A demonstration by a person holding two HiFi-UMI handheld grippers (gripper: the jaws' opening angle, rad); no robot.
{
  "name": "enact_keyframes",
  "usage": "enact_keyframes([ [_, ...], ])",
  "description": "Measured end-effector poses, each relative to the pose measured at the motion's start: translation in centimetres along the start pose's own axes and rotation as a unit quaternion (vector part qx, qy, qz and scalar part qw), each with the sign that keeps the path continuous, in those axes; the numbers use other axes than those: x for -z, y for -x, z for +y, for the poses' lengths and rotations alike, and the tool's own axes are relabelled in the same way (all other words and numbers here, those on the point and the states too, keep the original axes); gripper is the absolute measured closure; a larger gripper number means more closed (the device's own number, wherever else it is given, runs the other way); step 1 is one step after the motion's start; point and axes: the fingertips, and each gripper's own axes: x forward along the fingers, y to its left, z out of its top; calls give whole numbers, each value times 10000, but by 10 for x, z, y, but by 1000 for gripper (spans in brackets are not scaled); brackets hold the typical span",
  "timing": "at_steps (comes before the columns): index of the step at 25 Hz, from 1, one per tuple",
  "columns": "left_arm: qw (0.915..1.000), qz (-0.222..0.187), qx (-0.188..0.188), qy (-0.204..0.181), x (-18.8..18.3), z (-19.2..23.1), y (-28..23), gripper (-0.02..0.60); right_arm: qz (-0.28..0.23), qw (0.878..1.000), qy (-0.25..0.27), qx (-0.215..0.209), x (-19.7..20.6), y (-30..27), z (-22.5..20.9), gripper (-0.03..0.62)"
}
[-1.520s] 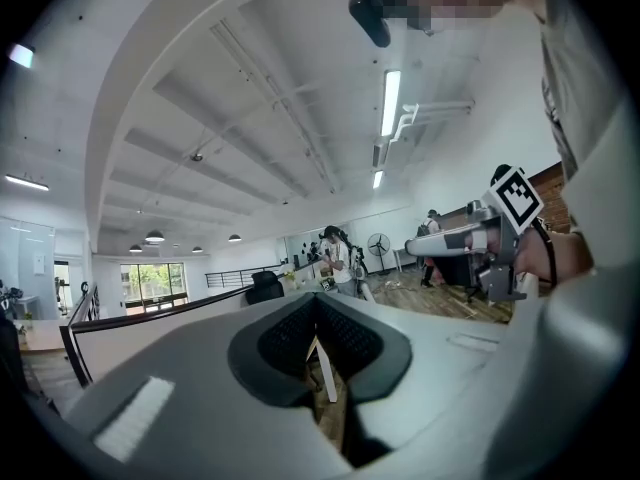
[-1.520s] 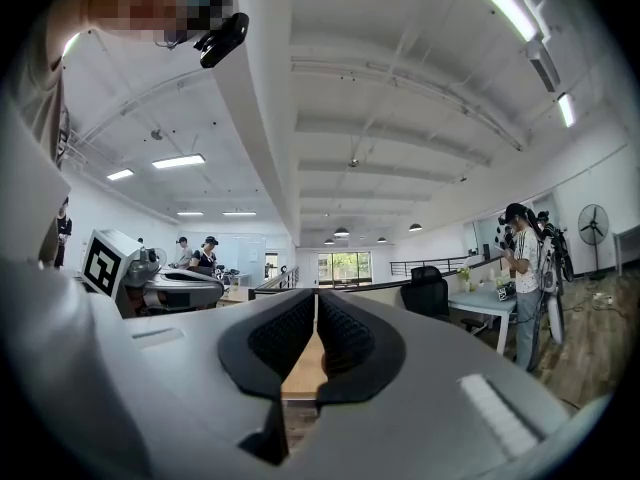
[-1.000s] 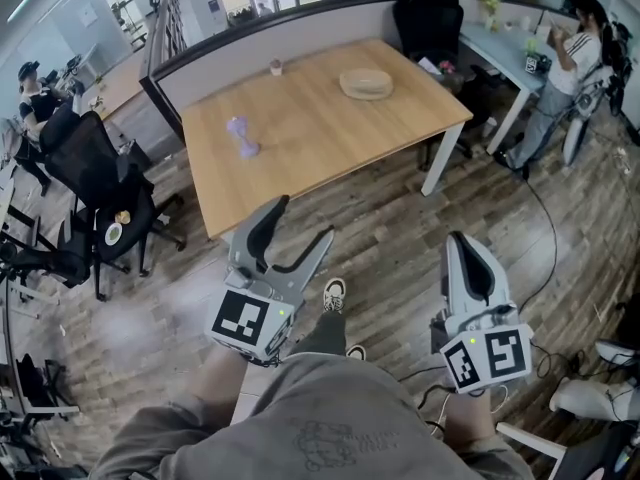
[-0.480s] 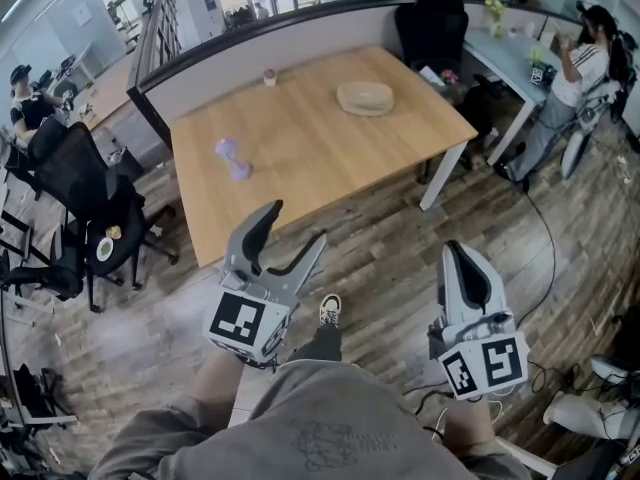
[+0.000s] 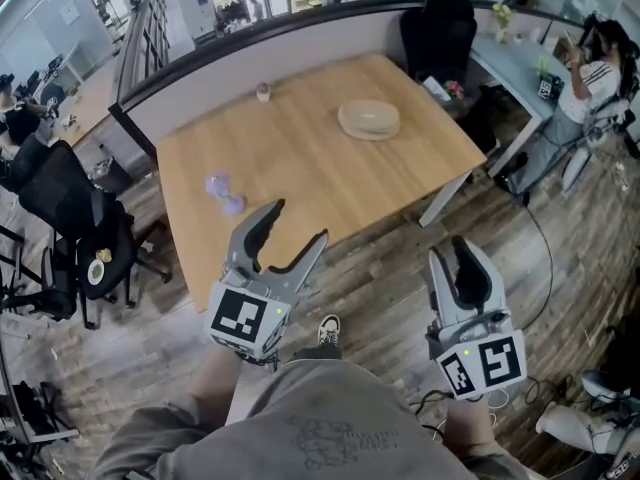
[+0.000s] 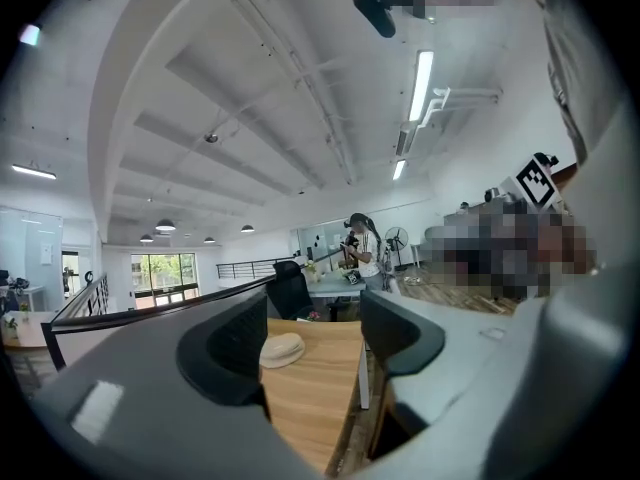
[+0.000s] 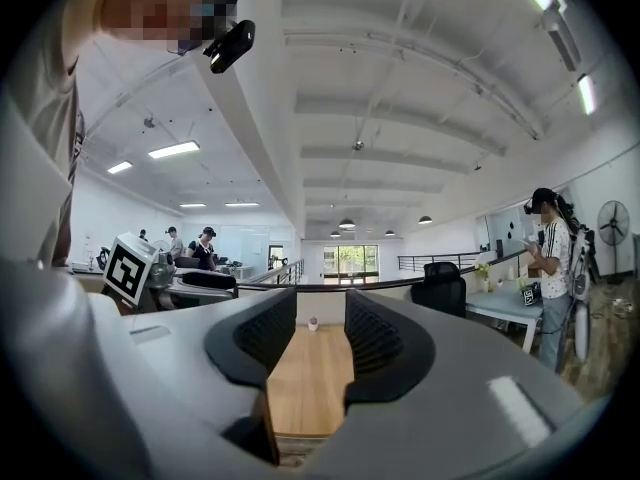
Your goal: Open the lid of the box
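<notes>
A round, flat beige box (image 5: pixel 368 119) with its lid on sits near the far right of the wooden table (image 5: pixel 300 158). Both grippers are held in the air over the floor, short of the table's near edge and far from the box. My left gripper (image 5: pixel 298 226) stands open and empty. The left gripper view frames the box (image 6: pixel 282 349) between its jaws. My right gripper (image 5: pixel 449 253) has its jaws opening, a small gap showing, nothing between them. In the right gripper view the right gripper (image 7: pixel 320 338) points along the table (image 7: pixel 310 388).
A purple dumbbell (image 5: pixel 224 192) lies at the table's left and a small cup (image 5: pixel 263 91) stands by the rear partition. Black office chairs (image 5: pixel 75 213) stand left, another (image 5: pixel 440 23) behind the table. A person (image 5: pixel 590 68) stands at a desk to the right.
The table has come nearer in the head view. The right gripper's jaws, shut before, have parted. The left gripper stays open as before.
</notes>
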Motion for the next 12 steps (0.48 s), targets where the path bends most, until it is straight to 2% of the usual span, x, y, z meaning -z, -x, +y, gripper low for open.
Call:
enact_keyframes([
  [8,10000,-28,75,-12,8,71,-55,290,-76,9999,-47,51,-4,-89,-18,457],
  [12,10000,-44,67,-15,11,95,-71,290,-131,9999,-40,93,-8,-118,-27,389],
])
